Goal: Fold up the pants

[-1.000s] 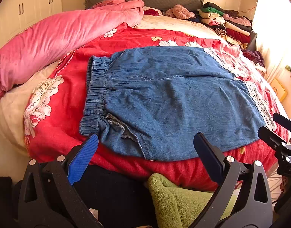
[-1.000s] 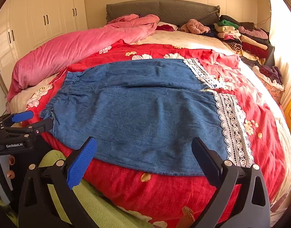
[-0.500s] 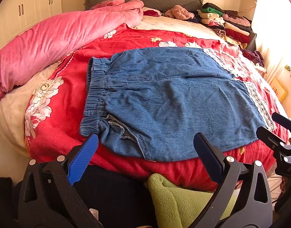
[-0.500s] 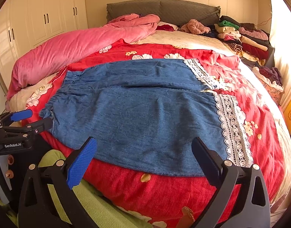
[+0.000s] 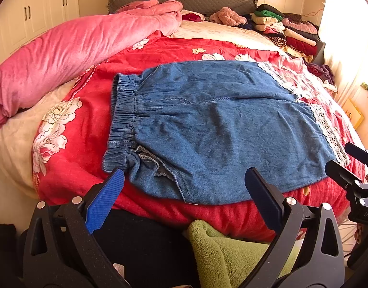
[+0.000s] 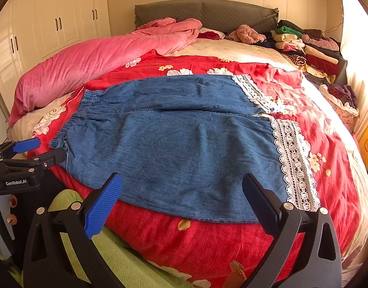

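Blue denim pants (image 5: 220,129) (image 6: 184,139) lie spread flat across the red floral bedspread, elastic waistband to the left and white lace hems (image 6: 294,163) to the right. My left gripper (image 5: 184,192) is open and hovers just short of the pants' near edge by the waistband corner. My right gripper (image 6: 181,192) is also open, above the near edge of the closer leg. Neither touches the cloth. Each gripper shows in the other's view: the right one (image 5: 352,168) at the far right, the left one (image 6: 37,151) at the far left.
A rolled pink blanket (image 5: 76,55) lies along the bed's left side. Folded clothes (image 6: 309,48) are stacked at the back right by the grey headboard (image 6: 208,12). A green fleece garment (image 5: 232,254) and dark cloth sit below the bed's near edge. White wardrobes (image 6: 52,24) stand at left.
Both grippers have crept slightly forward and toward the pants' near edge; the pants have not moved and both grippers stay open.
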Motion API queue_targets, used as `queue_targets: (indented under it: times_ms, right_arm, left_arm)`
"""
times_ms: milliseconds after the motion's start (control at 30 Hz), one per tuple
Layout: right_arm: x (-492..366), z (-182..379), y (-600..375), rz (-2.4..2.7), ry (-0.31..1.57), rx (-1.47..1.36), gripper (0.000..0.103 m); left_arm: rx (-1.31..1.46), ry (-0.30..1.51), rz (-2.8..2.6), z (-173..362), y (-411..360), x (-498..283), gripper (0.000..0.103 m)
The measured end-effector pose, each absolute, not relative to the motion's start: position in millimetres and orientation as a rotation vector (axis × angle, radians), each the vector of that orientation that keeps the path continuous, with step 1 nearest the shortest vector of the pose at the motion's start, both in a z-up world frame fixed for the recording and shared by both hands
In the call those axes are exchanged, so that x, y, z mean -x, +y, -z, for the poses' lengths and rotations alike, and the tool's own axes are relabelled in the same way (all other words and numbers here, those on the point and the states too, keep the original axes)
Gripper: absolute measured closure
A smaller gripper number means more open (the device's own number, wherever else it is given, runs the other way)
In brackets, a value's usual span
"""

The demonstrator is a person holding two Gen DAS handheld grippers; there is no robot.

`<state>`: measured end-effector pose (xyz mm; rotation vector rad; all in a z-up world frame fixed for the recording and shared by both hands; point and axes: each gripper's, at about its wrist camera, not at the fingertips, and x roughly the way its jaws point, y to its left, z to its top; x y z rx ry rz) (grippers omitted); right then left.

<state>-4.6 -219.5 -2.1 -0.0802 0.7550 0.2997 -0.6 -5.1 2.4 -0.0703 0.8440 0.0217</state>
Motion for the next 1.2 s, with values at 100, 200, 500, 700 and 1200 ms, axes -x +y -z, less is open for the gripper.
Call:
queue_targets:
  times_ms: [100,200,500,700,1200]
  right_arm:
    - [4,2,-220,-0.3,0.758,0.08,0.004]
    - [3,1,-220,-0.301,0.759,0.082,0.004]
    - [-8,3,-219,-0.314,0.77,0.069,0.004]
    - [-26,-6,-217,-0.325,0.743,0.081,0.004]
    - [-97,-20,-187,-0.402,0.749,0.106,0.004]
  left_arm:
    - [0.068,0.844,-0.023,-2,-5,1,0.009]
    - [0.07,0.844,-0.022,-3,-3,0,0.009]
    - [0.068,0.85,-0.034,-3,2,-9,0.009]
    - [0.079,0.86,-0.055,3,9,-17,0.009]
    - [0.152,0.851,-0.151,0,66,-53,0.009]
